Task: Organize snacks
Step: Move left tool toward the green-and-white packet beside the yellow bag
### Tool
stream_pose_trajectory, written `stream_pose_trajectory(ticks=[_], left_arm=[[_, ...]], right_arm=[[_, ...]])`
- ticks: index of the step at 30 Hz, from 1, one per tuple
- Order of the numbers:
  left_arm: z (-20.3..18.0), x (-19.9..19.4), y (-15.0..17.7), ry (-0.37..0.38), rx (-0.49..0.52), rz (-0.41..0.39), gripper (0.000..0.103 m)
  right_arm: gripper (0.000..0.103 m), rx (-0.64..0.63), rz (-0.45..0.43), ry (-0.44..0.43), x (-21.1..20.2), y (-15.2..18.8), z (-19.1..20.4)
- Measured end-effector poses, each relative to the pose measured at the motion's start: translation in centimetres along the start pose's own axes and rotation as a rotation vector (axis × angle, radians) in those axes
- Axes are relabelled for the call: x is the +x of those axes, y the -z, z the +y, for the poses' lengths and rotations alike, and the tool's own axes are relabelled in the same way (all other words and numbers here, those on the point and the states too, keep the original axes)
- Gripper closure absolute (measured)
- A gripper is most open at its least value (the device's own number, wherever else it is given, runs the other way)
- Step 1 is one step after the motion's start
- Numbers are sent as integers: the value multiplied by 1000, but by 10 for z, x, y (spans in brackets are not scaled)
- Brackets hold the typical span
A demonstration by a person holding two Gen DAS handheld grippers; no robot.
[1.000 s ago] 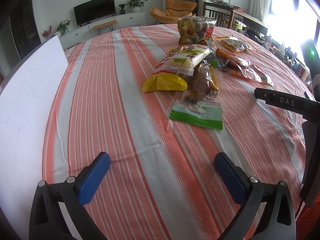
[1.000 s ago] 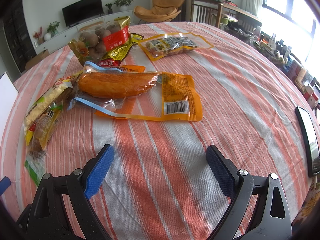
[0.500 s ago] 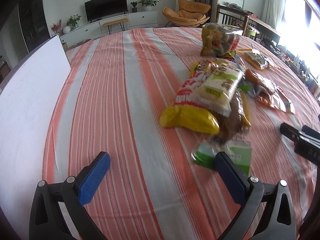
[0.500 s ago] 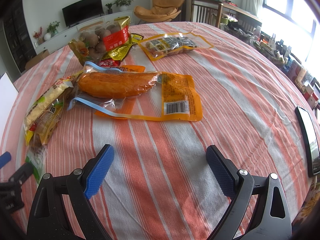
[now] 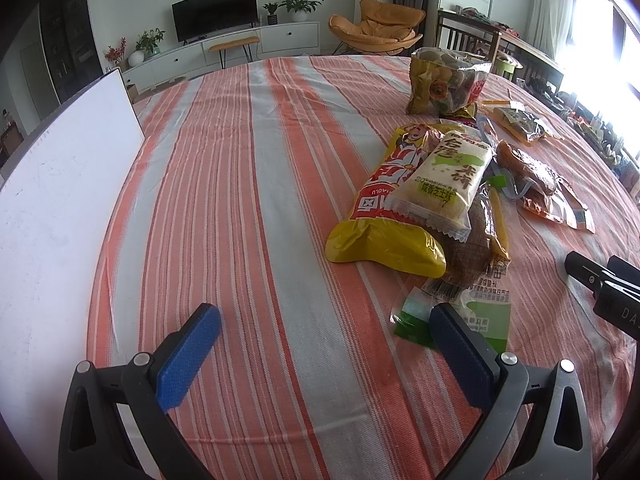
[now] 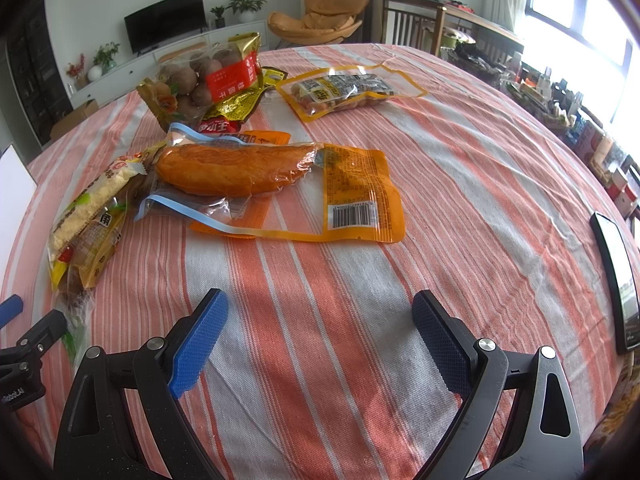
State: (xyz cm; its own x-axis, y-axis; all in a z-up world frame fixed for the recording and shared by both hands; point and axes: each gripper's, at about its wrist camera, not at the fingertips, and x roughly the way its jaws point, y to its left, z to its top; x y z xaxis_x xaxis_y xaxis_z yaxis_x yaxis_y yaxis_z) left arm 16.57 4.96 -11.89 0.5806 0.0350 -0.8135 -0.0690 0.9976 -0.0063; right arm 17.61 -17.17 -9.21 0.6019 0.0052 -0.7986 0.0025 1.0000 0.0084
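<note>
Striped tablecloth (image 5: 248, 184), glossy yellow snack bag (image 5: 384, 240), white rice-cracker pack (image 5: 440, 184) atop

Rice cake pack (image 5: 440, 178) atop snack bag (image 5: 384, 216)

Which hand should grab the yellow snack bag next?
Probably the left gripper: it is open and the yellow snack bag lies just ahead of its fingers. The right gripper, also open, faces bare tablecloth.
</note>
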Motion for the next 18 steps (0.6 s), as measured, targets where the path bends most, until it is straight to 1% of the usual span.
stream_pose_trajectory(ticks=[18], left_arm=[[1,0,1,-2,-7,-1,0]], right_arm=[[8,0,0,0,0,0,0]])
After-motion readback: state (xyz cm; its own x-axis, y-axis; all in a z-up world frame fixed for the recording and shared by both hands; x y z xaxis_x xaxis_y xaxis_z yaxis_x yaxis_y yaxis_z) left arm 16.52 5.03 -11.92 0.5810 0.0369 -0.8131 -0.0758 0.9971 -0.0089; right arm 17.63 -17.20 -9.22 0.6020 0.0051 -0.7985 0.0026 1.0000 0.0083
